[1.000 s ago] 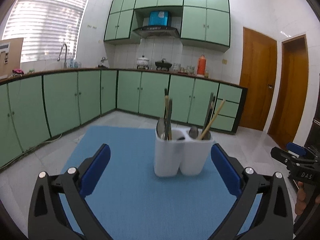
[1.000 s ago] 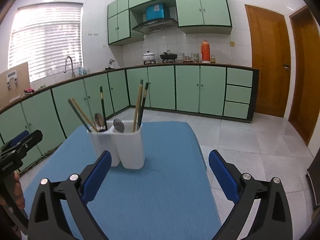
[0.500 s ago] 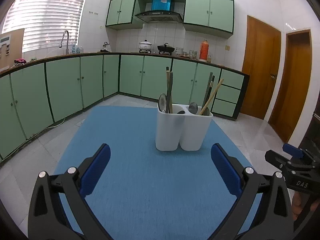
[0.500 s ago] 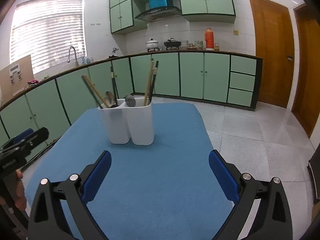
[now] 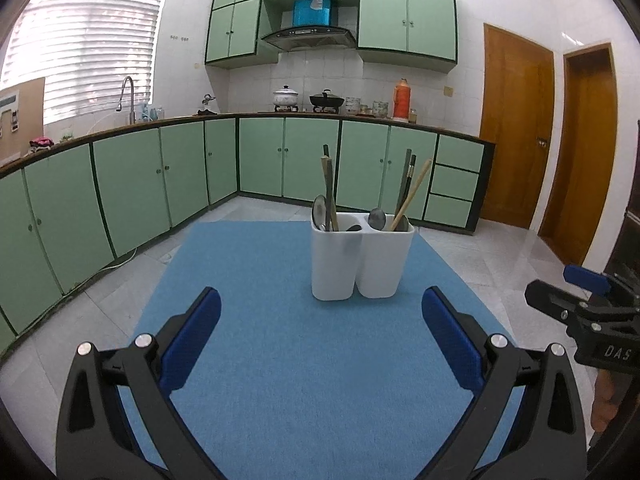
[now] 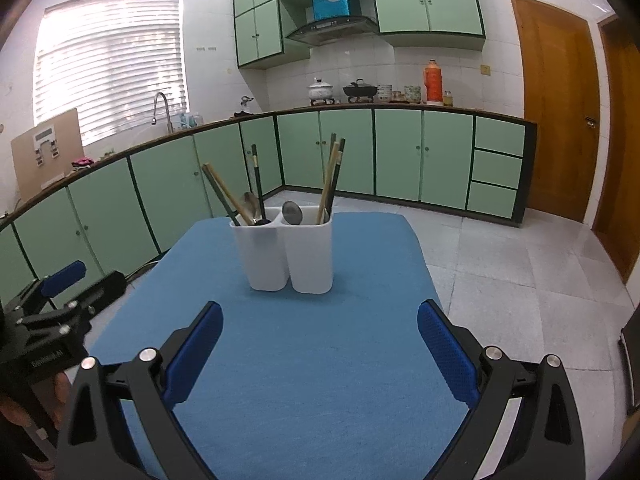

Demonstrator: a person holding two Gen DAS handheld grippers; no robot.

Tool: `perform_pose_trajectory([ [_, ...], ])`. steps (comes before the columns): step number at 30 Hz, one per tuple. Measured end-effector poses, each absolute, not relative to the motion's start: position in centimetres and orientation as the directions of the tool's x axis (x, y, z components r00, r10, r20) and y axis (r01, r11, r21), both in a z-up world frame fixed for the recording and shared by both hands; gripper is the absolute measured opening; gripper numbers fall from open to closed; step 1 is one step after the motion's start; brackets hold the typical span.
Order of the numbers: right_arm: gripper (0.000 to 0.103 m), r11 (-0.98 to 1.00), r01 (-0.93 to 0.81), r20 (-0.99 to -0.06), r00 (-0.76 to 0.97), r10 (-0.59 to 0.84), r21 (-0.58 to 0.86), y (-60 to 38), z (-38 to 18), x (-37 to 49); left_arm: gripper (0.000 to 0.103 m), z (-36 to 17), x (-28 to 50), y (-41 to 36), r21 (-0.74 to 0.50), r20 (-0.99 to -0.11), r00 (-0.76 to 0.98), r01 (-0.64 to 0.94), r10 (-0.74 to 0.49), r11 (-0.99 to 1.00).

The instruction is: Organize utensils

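Note:
A white two-compartment utensil holder (image 5: 360, 262) (image 6: 290, 254) stands upright on the blue mat (image 5: 304, 360) (image 6: 312, 360). Both compartments hold chopsticks (image 5: 412, 194) (image 6: 334, 178) and spoons (image 5: 376, 218) (image 6: 292, 212). My left gripper (image 5: 320, 320) is open, well short of the holder, with nothing between its blue pads. My right gripper (image 6: 318, 328) is open too, empty, facing the holder from the other side. Each gripper shows at the edge of the other's view: the right gripper (image 5: 580, 300) and the left gripper (image 6: 60, 292).
The mat covers a table with tiled floor (image 6: 520, 272) beyond its edges. Green cabinets (image 5: 120, 200) run along the walls, with a sink tap (image 5: 128, 96), pots (image 5: 286, 96) and an orange flask (image 5: 402, 98) on the counter. Wooden doors (image 5: 516, 128) stand at the right.
Both cameras have tilted and shifted: the holder sat high in the views half a second ago and sits nearer the middle now. Both grippers stay open and empty.

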State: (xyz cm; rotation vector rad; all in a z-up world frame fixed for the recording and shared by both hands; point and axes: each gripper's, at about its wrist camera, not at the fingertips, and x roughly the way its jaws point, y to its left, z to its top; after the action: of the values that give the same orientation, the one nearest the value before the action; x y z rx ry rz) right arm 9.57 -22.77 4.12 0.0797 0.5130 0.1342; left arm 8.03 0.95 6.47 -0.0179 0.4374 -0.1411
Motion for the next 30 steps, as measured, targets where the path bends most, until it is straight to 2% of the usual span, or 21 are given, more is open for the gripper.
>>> perform_pose_trajectory([
  [30, 0.096, 0.987, -0.131, -0.489, 0.857, 0.162, 0.096, -22.05, 4.67, 9.66, 0.098, 6.99, 7.81, 0.39, -0.048, -0.430, 0.892, 0.135, -0.143, 0.990],
])
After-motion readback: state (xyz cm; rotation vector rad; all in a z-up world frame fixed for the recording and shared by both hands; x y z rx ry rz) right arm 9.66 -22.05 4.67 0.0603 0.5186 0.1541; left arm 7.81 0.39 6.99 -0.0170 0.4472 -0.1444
